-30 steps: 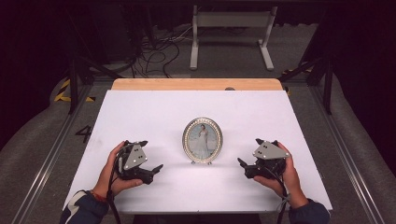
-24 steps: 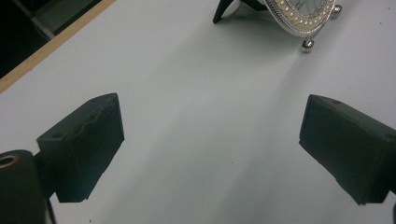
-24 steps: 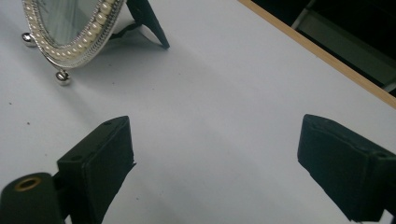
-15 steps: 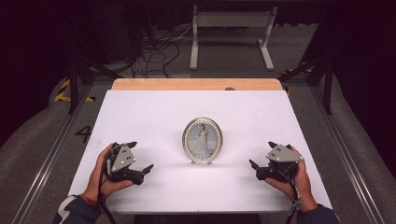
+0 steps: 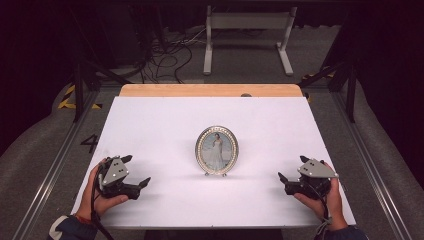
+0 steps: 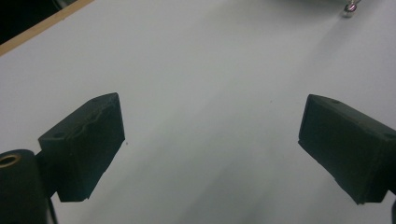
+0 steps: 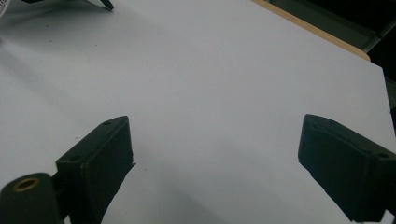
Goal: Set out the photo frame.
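Nearest me, my left gripper (image 5: 136, 171) sits low over the front left of the counter (image 5: 160, 120), jaws spread wide with nothing between them; in the left gripper view bare white surface lies between the two black pads. My right gripper (image 5: 292, 170) hovers at the front right, jaws likewise released and empty, pointing inward toward the middle. Between the two, well apart from both, the oval picture frame (image 5: 216, 150) stands upright near the counter's centre on small feet, a pearl-like beaded rim around a portrait of a figure in white. The counter is covered in plain white sheet, with a strip of pale wood (image 5: 210, 90) showing along its far edge. Beyond it I see grey floor, a tangle of dark cables (image 5: 165, 55), a white metal stand (image 5: 248, 35), and yellow-black tape (image 5: 70, 97) at far left. A "4" (image 5: 90, 143) is marked on the floor left of the counter.
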`<state>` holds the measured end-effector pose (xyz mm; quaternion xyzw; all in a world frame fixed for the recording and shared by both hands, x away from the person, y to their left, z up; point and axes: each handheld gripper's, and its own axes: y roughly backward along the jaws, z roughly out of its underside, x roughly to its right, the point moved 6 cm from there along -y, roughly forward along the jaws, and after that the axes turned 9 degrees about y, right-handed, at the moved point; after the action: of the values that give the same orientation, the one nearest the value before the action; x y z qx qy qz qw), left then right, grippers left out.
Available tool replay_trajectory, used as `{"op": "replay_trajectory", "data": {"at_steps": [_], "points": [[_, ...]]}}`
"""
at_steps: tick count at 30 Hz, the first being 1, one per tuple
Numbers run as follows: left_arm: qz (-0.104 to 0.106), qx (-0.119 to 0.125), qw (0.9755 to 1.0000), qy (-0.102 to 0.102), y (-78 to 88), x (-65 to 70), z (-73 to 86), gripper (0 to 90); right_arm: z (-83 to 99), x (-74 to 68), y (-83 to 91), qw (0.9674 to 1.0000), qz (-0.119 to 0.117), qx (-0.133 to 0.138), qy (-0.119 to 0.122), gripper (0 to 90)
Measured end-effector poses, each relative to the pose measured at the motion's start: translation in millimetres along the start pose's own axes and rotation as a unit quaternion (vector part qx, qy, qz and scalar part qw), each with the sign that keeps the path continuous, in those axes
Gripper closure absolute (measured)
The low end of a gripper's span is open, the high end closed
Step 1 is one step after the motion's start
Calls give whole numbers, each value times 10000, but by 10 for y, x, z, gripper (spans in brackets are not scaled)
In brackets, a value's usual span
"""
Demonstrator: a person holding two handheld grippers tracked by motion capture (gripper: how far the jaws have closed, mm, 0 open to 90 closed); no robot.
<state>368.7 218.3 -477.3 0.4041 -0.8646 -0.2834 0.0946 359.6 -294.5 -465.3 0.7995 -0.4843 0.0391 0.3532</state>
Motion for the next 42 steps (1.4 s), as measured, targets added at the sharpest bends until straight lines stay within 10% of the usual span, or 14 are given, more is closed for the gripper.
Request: {"op": "replay_trajectory", "data": {"at_steps": [9,42], "points": [[-84,129,9985,523,202,-133,211,76,137,67,47,9993,26,78,-364,104],[-99,14,9986,519,210,-121,268,72,109,44,21,9991,321,27,-289,124]]}}
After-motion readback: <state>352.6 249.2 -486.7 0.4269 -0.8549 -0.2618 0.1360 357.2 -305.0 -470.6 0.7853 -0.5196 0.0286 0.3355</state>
